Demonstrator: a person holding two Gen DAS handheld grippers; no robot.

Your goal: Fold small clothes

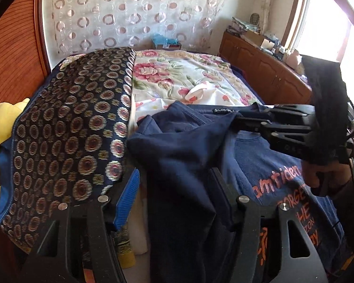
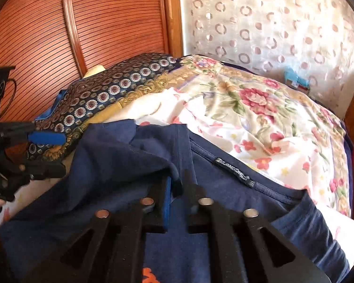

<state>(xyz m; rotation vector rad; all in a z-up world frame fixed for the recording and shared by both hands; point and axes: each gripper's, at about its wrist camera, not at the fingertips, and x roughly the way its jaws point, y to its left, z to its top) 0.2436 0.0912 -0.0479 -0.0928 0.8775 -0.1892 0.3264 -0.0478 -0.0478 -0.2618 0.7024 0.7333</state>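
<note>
1. The navy T-shirt (image 1: 181, 146) lies on the bed's floral sheet (image 1: 200, 70). Its collar label (image 2: 234, 172) is toward the upper part of the right wrist view and its orange print (image 1: 283, 188) toward the lower right of the left wrist view. Its long axis therefore runs from the bottom of the frame upward.
2. A loose flap of the shirt rises as a ridge from bottom centre to the middle of the left wrist view. It passes straight between the fingers of the left gripper (image 1: 174, 176), which stand wide on either side of it and do not press it.
3. The right gripper (image 2: 178, 179) is the nearer to a hold. Its fingers are narrow, with a navy fold between them, seemingly pinched. In the left wrist view it reaches in from the right edge, and the cloth rises to its tips.
4. The fold's free edge lies toward the dark medallion-patterned blanket (image 1: 70, 129) at the left, so I judge the flap should travel right, over the print.
5. The cloth looks soft, matte and rumpled, and likely to sag if held at only one point.
</note>
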